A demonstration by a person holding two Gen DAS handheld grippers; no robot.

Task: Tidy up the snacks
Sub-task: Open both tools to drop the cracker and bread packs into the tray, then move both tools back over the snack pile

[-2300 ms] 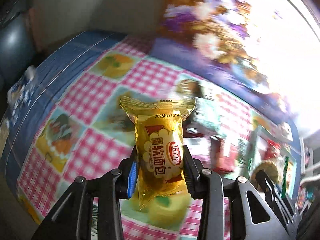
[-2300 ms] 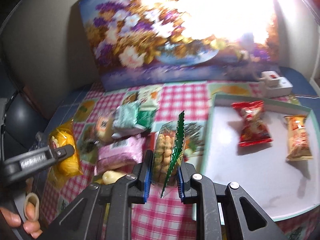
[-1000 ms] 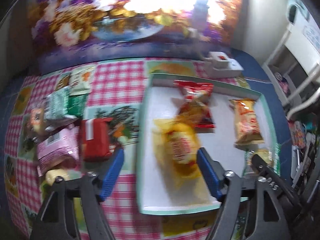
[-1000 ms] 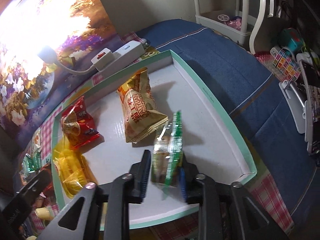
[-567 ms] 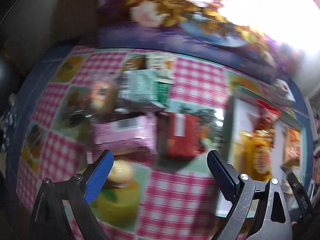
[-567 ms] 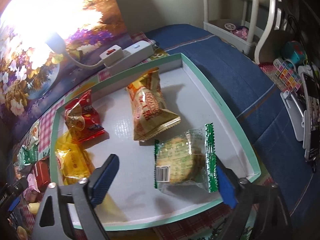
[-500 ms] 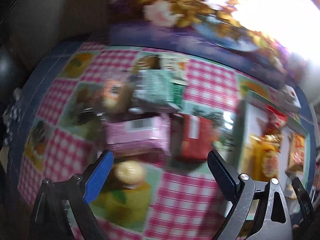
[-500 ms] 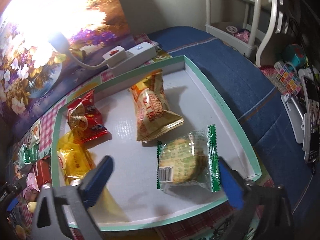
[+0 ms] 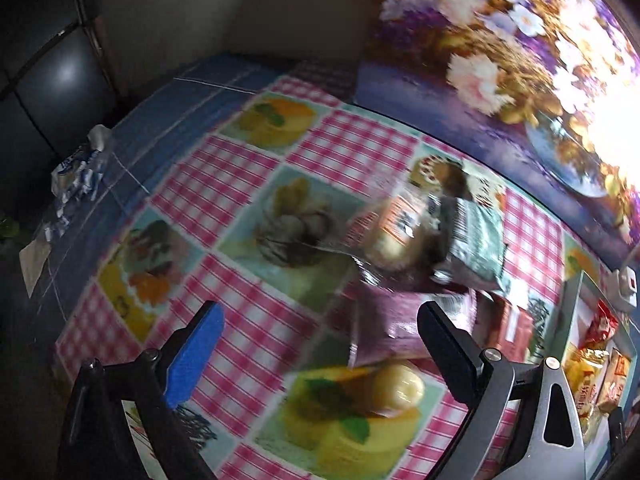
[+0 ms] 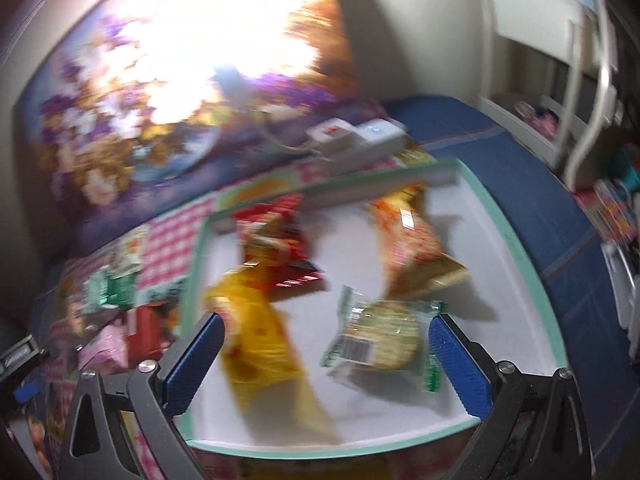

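Both the left gripper (image 9: 320, 356) and right gripper (image 10: 326, 354) are held spread and empty, four snack packets lying inside the tray (image 10: 516, 240).

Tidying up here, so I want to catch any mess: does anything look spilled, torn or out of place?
Nothing looks spilled or torn. The snacks still on the tablecloth lie in a loose overlapping heap, unlike the four packets spread in the tray.

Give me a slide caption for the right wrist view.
Open right gripper above the white tray, which holds four snack packets including green-edged crackers.
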